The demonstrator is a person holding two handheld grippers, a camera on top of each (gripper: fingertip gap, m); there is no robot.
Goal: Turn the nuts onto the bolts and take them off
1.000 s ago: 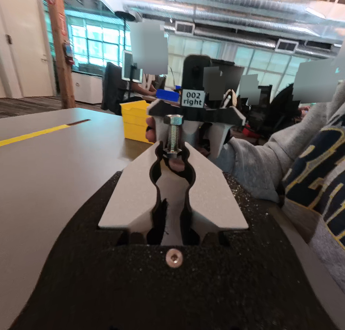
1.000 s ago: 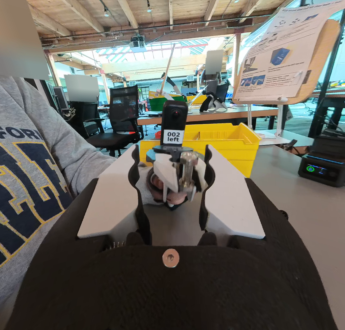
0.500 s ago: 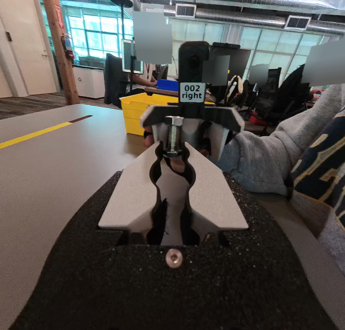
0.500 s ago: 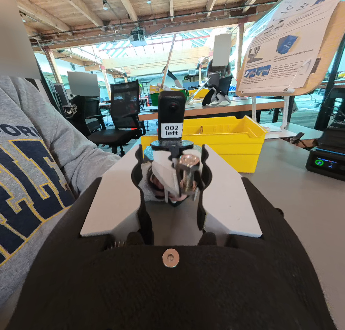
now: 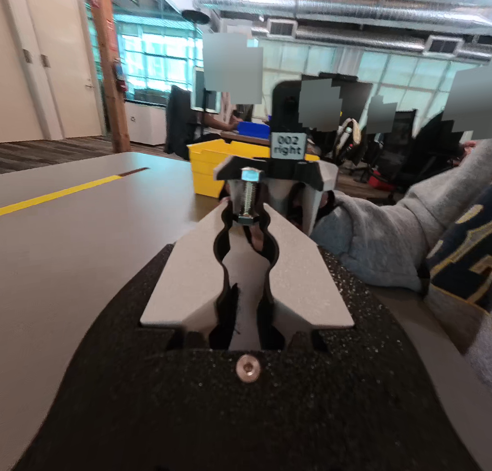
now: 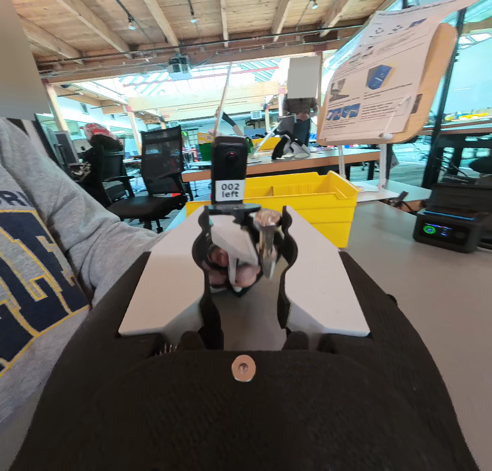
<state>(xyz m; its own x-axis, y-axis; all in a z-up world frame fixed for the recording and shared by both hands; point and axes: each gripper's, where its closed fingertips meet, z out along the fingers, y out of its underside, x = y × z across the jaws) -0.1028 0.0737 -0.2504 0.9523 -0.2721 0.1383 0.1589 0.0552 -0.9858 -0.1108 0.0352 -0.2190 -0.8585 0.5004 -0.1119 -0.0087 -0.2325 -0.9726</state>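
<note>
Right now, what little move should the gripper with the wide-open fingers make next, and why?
Probably close the right gripper on the bolt. Its fingers stand wide apart on either side of the upright bolt without pinching it, while the left gripper is clamped on the nut at the bolt's lower end. Turning likely needs both ends held.

White printed label (image 6: 230,190) on the black camera stalk of the left gripper (image 6: 246,245); matching label (image 5: 287,145) on the right gripper (image 5: 277,192). Printed poster (image 6: 372,85) on a tan board, sweatshirt lettering (image 6: 26,258) partly cut off.
</note>
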